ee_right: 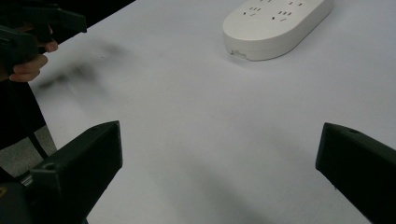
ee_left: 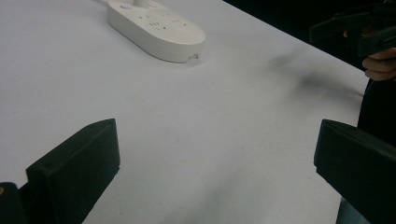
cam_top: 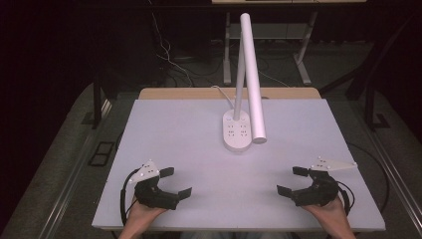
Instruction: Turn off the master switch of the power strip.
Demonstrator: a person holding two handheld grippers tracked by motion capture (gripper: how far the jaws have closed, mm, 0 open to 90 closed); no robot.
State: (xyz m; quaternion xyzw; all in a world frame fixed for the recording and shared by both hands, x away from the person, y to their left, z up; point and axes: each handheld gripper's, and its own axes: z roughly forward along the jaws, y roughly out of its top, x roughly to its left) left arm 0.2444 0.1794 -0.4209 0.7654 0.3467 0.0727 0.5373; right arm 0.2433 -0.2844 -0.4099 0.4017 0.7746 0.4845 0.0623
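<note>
Nothing has been handled yet, as far as the pictures show. The left gripper (cam_top: pixel 175 182) and the right gripper (cam_top: pixel 292 180) both rest near the front edge of the white table (cam_top: pixel 164 134), jaws spread wide and empty, each angled inward toward the middle. The thing nearest them is the desk lamp (cam_top: pixel 250 69), whose oval base (cam_top: pixel 236 132) carries sockets and buttons on its top and stands toward the back of the table, roughly centred between the hands and well apart from both. Its long white head slopes down and forward until the tip sits just beside the base (whether the tip touches the table is hard to judge from above). So the whole job looks still ahead: reach, grip, then whatever follows.

Room is generous. The surface between grippers and base is bare, and the side edges lie wide of each hand. The sloping head overhangs the right side of the base, so an approach from there looks tighter.
</note>
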